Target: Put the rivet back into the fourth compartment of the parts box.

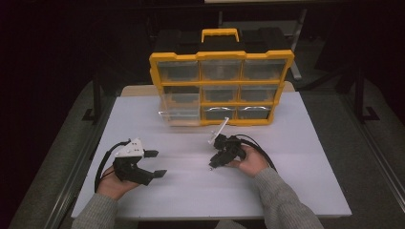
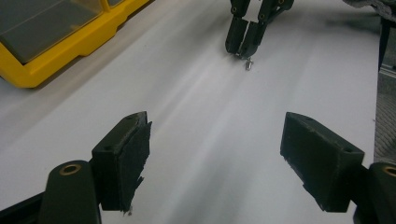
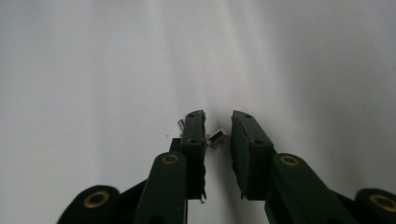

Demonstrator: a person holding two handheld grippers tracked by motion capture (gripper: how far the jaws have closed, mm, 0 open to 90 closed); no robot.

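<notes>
The right claw (image 3: 218, 133) stood nearly closed around one small metal part (image 3: 217, 138) lying on the white bench (image 1: 296, 157), not yet pinched. The part could have skidded or flipped aside (it looked tiny and smooth) if one jaw touched first. The left claw (image 2: 215, 158) rested released, holding nothing. One yellow organizer (image 1: 220, 88) stood behind, nine drawers counted, one pulled forward.

Workshop: yellow parts organiser (image 1: 221, 88), bench (image 1: 296, 143)
</notes>
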